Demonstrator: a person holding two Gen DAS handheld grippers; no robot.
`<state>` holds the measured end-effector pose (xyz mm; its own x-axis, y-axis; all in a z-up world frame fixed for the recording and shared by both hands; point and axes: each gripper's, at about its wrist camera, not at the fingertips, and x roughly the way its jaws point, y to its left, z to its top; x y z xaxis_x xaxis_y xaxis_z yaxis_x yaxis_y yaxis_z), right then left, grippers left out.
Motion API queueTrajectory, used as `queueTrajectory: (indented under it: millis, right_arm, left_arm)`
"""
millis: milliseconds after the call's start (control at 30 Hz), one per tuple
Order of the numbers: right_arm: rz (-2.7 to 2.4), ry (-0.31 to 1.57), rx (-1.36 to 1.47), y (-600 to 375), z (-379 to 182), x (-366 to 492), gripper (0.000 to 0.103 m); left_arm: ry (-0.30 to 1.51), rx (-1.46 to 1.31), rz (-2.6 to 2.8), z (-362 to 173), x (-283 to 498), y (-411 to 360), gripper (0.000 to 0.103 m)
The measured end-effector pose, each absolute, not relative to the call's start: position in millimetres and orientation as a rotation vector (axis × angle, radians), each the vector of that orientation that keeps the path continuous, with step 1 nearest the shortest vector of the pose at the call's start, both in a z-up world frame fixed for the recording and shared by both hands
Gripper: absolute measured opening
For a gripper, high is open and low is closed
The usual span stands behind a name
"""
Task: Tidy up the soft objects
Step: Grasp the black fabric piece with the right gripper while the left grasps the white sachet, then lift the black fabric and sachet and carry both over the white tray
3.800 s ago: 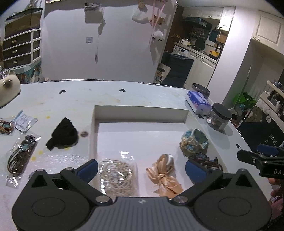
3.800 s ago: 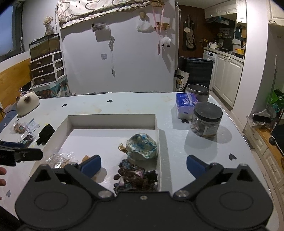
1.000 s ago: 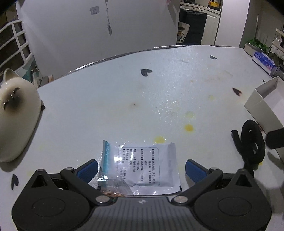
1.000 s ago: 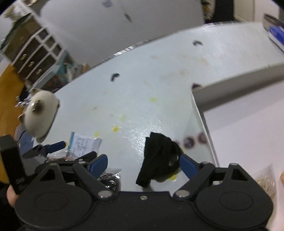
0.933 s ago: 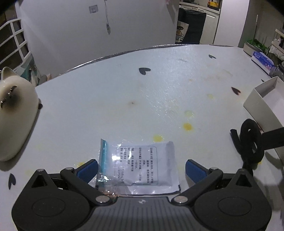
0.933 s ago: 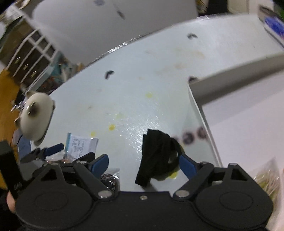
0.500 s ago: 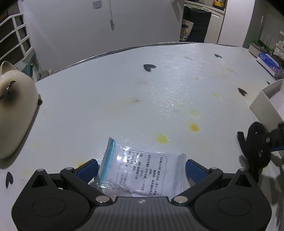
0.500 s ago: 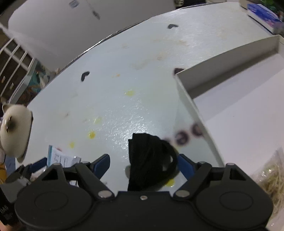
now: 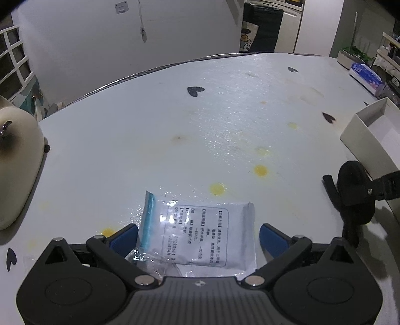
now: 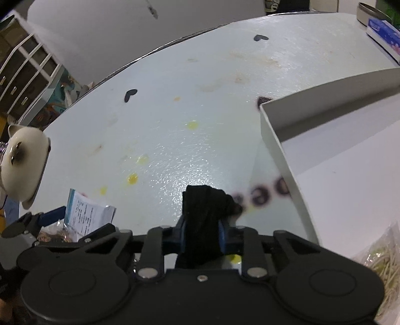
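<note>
My right gripper (image 10: 201, 231) is shut on a black fabric scrunchie (image 10: 203, 215) just left of the white tray (image 10: 280, 150). In the left wrist view the scrunchie (image 9: 355, 195) shows at the right with the right gripper's finger on it. My left gripper (image 9: 198, 240) is open, its blue pads either side of a clear plastic packet with a printed label (image 9: 200, 235) that lies flat on the white table. The packet also shows in the right wrist view (image 10: 85, 208).
A cream cat-shaped object (image 9: 15, 160) sits at the table's left edge. The white tray (image 9: 370, 140) holds a bag of pale cord (image 10: 382, 260). A blue tissue pack (image 9: 366, 75) and a tin (image 10: 370, 12) stand at the far right.
My right gripper has closed on the black scrunchie, which lay between its open fingers before. My left gripper has stayed open over the packet, shifting slightly.
</note>
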<state>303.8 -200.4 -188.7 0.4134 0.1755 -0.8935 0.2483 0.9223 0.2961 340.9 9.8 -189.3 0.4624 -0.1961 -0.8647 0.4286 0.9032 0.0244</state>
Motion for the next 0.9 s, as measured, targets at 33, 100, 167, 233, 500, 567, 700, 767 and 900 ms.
queueTrajectory:
  millis: [33, 100, 167, 233, 500, 567, 700, 767, 900]
  right_arm:
    - [-0.043, 1.151, 0.414, -200.4, -188.0, 302.8, 0.023]
    - [-0.037, 1.144, 0.405, -199.7, -185.6, 301.1, 0.022]
    - [-0.031, 1.134, 0.396, -200.5, -183.0, 298.7, 0.022]
    - [-0.025, 1.124, 0.391, -200.5, -180.1, 296.2, 0.021]
    - [-0.012, 1.098, 0.371, -202.8, -173.5, 291.5, 0.021]
    - [-0.007, 1.089, 0.363, -202.8, -171.4, 290.4, 0.021]
    - [0.006, 1.066, 0.349, -204.1, -165.8, 286.6, 0.021]
    - [0.014, 1.049, 0.337, -204.9, -162.2, 284.5, 0.021]
    - [0.039, 0.964, 0.306, -206.0, -147.5, 274.5, 0.021]
  left_arm:
    - [1.02, 0.254, -0.392, -188.8, 340.2, 10.4, 0.093]
    - [1.009, 0.255, -0.397, -187.2, 337.9, 11.1, 0.089]
    - [1.006, 0.257, -0.403, -186.2, 337.6, 11.6, 0.084]
    - [0.998, 0.255, -0.404, -184.7, 335.9, 11.3, 0.079]
    - [0.993, 0.189, -0.383, -179.1, 333.7, 14.5, 0.071]
    - [0.993, 0.174, -0.38, -177.5, 332.3, 15.2, 0.071]
    - [0.971, 0.149, -0.371, -169.5, 327.9, 15.7, 0.071]
    - [0.955, 0.133, -0.364, -163.5, 324.9, 15.4, 0.071]
    - [0.914, 0.086, -0.336, -146.6, 315.9, 15.4, 0.071]
